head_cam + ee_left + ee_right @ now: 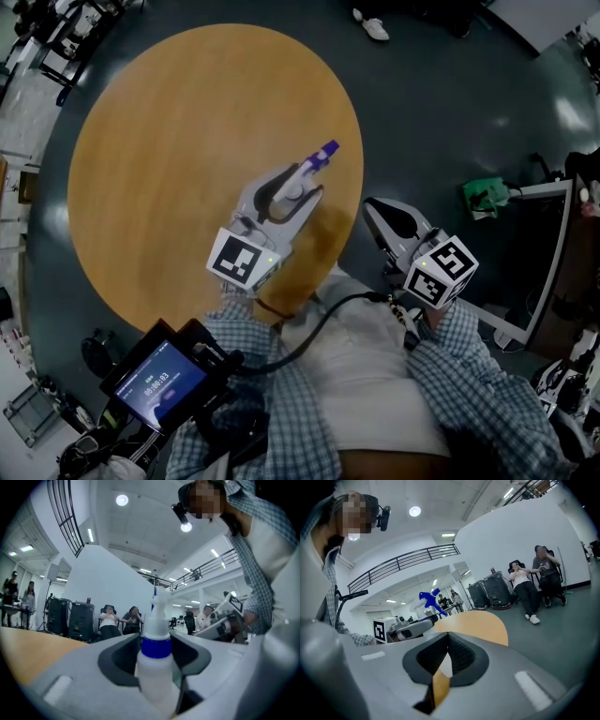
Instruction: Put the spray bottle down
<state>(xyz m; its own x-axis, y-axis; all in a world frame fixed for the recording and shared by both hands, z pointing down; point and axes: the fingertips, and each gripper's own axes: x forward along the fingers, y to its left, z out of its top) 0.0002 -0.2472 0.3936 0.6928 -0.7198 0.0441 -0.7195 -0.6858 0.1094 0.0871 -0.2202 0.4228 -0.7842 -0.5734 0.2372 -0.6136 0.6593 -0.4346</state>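
Observation:
The spray bottle (322,157) is white with a blue collar and a purple-blue nozzle. My left gripper (294,193) is shut on its body and holds it over the right part of the round wooden table (169,141). In the left gripper view the bottle (155,667) stands upright between the jaws, filling the gap; its base is hidden, so I cannot tell whether it touches the table. My right gripper (377,210) hangs just off the table's right edge over the dark floor, its jaws closed with nothing in them (449,641). The right gripper view also shows the bottle's blue head (426,598).
A handheld device with a lit screen (161,380) sits at the lower left by the person's body. A white-framed screen (553,253) and a green object (485,195) stand on the floor at the right. Seated people (534,581) and black cases (70,618) are far off.

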